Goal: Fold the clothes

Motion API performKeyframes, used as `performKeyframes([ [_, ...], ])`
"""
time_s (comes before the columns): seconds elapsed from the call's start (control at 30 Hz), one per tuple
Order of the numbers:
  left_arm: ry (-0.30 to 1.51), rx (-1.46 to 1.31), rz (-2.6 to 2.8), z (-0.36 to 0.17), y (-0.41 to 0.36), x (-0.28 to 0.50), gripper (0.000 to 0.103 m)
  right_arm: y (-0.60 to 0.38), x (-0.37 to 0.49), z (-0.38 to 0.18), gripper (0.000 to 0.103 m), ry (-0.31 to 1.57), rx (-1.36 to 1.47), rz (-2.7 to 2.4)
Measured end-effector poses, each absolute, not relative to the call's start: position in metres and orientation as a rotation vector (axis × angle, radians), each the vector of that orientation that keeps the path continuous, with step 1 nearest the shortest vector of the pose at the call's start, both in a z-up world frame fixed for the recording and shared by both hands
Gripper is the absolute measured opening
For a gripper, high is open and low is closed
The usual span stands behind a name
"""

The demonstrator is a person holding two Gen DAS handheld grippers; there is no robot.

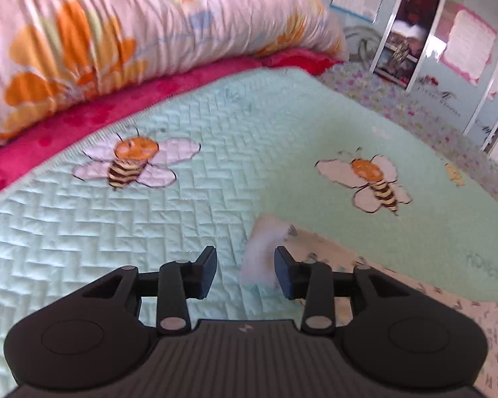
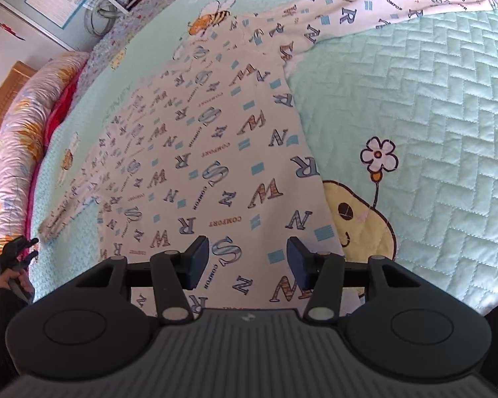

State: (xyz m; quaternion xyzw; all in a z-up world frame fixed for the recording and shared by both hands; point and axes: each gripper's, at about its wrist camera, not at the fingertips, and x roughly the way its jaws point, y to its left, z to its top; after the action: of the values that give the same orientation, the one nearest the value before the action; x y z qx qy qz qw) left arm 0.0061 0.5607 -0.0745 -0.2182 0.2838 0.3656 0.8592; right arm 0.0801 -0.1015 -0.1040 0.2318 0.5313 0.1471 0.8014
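A white long-sleeved shirt (image 2: 215,152) printed with blue and brown letters lies spread flat on a mint quilted bedspread (image 2: 431,106). One sleeve reaches to the top right, the other to the left. My right gripper (image 2: 247,262) is open and empty, just above the shirt's hem. In the left wrist view, my left gripper (image 1: 245,272) is open, and the white cuff of the sleeve (image 1: 265,248) lies between its fingertips, not pinched. The left gripper (image 2: 20,248) also shows in the right wrist view at the far left, at that sleeve's end.
A floral duvet (image 1: 116,33) and a pink blanket (image 1: 83,112) lie along the far side of the bed. Bee pictures (image 1: 136,162) decorate the bedspread (image 1: 83,248). Mirrored wardrobe doors (image 1: 448,49) stand beyond the bed.
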Motion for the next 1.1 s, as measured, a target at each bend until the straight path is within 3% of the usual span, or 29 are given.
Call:
performKeyframes([
  [0.2, 0.518, -0.497, 0.855, -0.039, 0.554, -0.026, 0.050, -0.114, 0.072, -0.096, 0.053, 1.094, 0.534, 0.344],
  [0.4, 0.552, -0.477, 0.614, -0.033, 0.482, 0.000, 0.050, -0.144, 0.103, -0.080, 0.053, 0.946, 0.551, 0.304],
  [0.63, 0.631, -0.446, 0.321, -0.068, 0.370, 0.054, 0.050, -0.127, 0.249, -0.046, 0.065, 0.821, 0.402, 0.556],
  [0.77, 0.679, -0.413, 0.256, -0.089, 0.332, 0.076, 0.050, -0.074, 0.352, -0.059, 0.065, 0.895, 0.281, 0.649],
  [0.93, 0.742, -0.355, 0.224, -0.110, 0.318, 0.089, 0.051, -0.007, 0.417, -0.100, 0.064, 0.978, 0.116, 0.701],
  [1.03, 0.765, -0.328, 0.219, -0.118, 0.318, 0.091, 0.051, 0.012, 0.425, -0.127, 0.049, 0.997, 0.054, 0.724],
  [1.1, 0.767, -0.332, 0.226, -0.120, 0.320, 0.090, 0.051, 0.015, 0.427, -0.138, 0.019, 1.004, 0.009, 0.713],
])
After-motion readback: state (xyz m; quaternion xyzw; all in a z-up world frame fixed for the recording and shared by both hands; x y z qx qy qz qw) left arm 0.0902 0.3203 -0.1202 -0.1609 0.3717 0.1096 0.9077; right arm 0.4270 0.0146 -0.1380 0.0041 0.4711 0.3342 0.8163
